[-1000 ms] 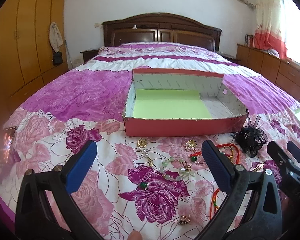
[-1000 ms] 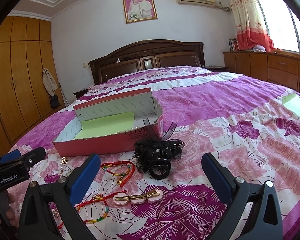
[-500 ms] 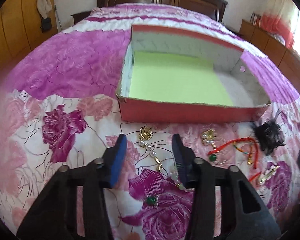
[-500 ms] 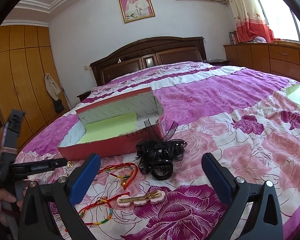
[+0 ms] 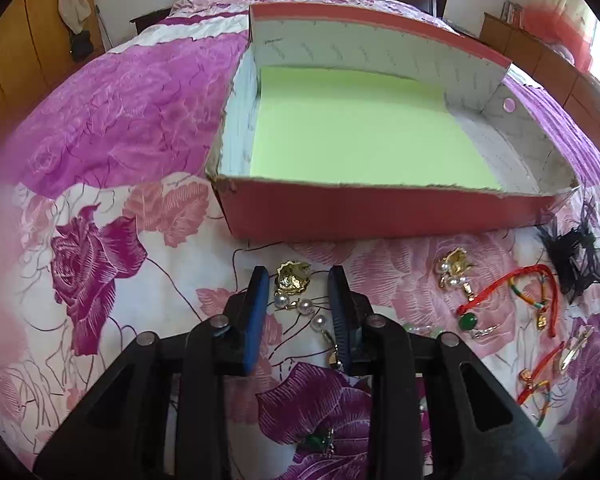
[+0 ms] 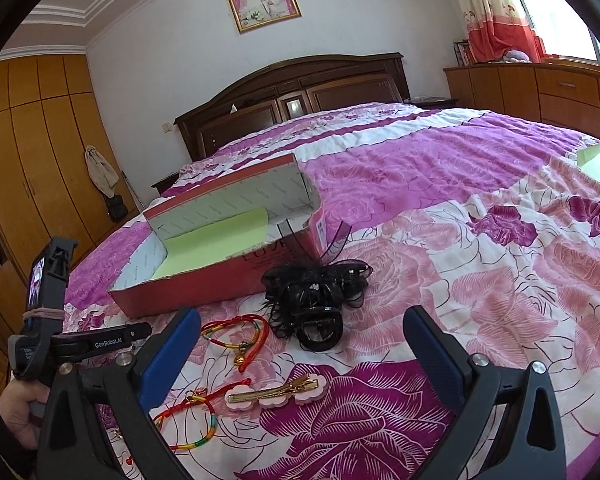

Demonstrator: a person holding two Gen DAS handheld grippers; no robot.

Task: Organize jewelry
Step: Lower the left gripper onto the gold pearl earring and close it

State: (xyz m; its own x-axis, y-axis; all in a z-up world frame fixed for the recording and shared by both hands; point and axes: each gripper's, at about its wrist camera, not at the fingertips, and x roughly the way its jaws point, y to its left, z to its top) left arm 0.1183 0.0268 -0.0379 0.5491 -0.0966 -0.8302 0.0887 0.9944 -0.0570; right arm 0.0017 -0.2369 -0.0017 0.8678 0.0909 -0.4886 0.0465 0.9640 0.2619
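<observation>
Straddling the gold-and-pearl earring (image 5: 296,292) with my left gripper (image 5: 299,280), jaws narrowed around it on the bedspread (image 5: 100,140), maybe not pinching yet; its lower end hides behind a finger. Right gripper (image 6: 300,332) hangs spread wide above the hair clip (image 6: 276,392), near the red box (image 6: 204,284).

The left tool (image 5: 298,316) hides the lower end of the gold-and-pearl earring (image 5: 296,292), so contact cannot be judged. A green-stoned piece (image 5: 318,440) sits blurred behind the tool's frame. The red cardboard box (image 6: 204,292) hides its floor's near strip in the right wrist view.
</observation>
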